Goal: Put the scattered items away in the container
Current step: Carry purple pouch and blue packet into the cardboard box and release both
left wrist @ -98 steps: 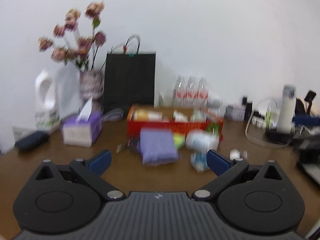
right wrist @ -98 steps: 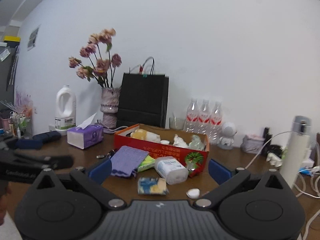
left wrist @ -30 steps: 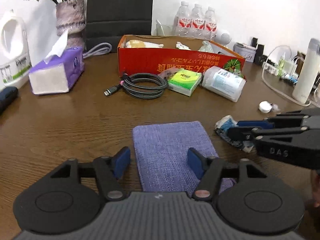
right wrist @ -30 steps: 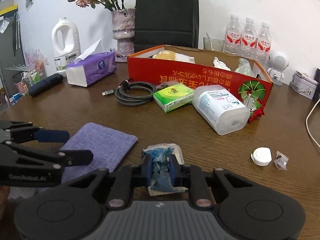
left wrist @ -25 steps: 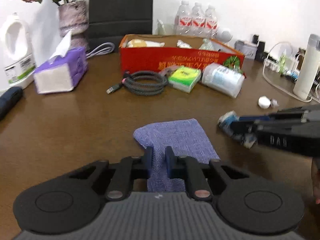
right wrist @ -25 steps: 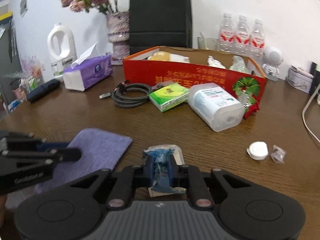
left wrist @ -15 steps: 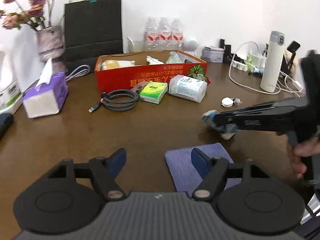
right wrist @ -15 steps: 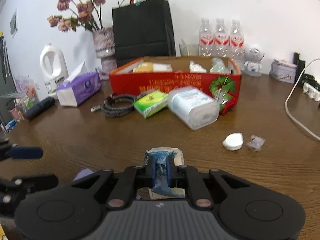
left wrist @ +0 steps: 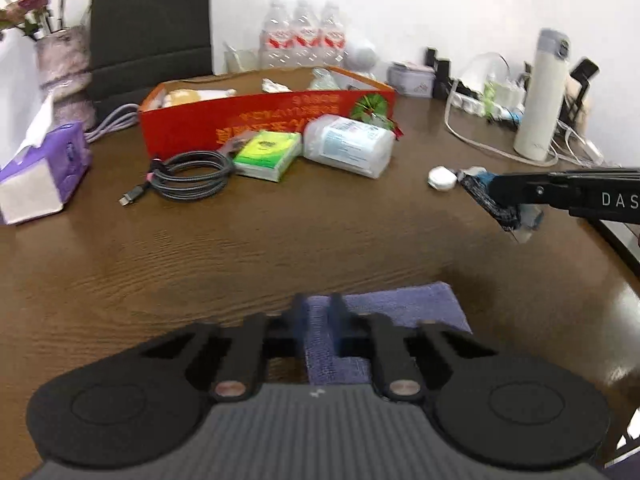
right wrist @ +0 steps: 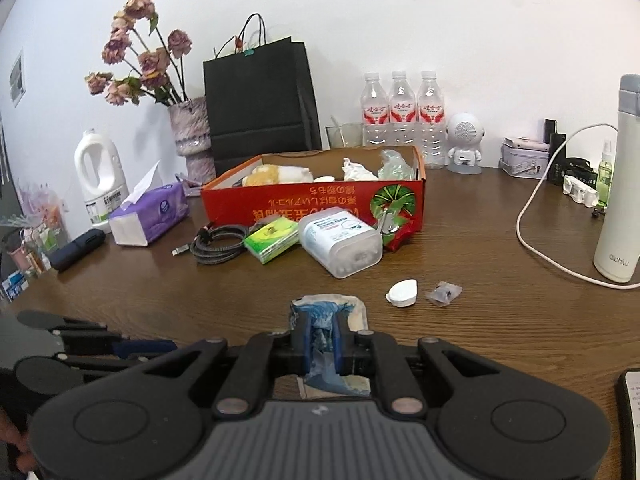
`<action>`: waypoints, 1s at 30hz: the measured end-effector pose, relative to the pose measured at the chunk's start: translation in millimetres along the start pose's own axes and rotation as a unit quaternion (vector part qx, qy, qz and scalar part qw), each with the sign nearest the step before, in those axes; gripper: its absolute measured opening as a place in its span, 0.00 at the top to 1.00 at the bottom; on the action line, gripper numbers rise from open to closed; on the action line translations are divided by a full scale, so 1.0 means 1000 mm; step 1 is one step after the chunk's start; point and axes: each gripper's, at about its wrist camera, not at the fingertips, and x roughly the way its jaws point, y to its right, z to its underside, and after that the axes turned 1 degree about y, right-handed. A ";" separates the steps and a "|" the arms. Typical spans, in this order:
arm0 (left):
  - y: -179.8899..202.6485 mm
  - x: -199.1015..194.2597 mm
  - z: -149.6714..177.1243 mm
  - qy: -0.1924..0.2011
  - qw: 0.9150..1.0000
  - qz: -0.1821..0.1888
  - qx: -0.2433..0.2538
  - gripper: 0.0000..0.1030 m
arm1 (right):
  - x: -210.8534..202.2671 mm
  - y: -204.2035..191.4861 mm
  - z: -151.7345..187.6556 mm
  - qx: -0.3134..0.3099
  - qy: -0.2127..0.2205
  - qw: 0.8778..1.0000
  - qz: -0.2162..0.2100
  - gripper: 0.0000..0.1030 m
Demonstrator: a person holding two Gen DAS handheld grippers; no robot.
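Your right gripper (left wrist: 502, 190), lettered "DAS", pinches a blue wrapper (right wrist: 320, 324) above the wooden table (right wrist: 480, 320). Your left gripper (left wrist: 318, 320) is closed on the purple cloth (left wrist: 400, 308). The red box (right wrist: 316, 200) carries upside-down gold print; 3 red-labelled bottles (right wrist: 402, 114) line the white wall.

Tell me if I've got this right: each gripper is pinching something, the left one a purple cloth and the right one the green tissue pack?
Not quite. The right gripper is pinching a crumpled blue-and-white packet, not the green tissue pack, which lies on the table by the red box, as the right wrist view shows. The left gripper does pinch the purple cloth.
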 end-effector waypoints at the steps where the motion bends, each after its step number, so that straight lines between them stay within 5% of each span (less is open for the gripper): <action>1: 0.002 -0.001 0.001 0.004 1.000 -0.006 0.000 0.94 | 0.002 0.000 0.000 0.002 -0.001 1.000 -0.001 0.91; 14: -0.017 -0.054 -0.036 0.104 0.993 -0.016 -0.061 0.96 | -0.005 -0.002 -0.012 0.009 0.025 1.000 -0.004 0.91; 22: -0.034 -0.052 -0.146 0.200 0.979 0.005 -0.033 0.96 | 0.005 -0.009 -0.097 -0.029 0.086 0.996 -0.003 0.91; 26: -0.066 -0.016 -0.213 0.198 0.977 0.020 -0.081 0.96 | 0.041 0.000 -0.157 -0.028 0.091 0.995 -0.017 0.91; 30: -0.103 0.045 -0.267 0.163 0.976 0.030 -0.141 0.96 | 0.104 0.017 -0.210 -0.012 0.048 0.998 -0.024 0.91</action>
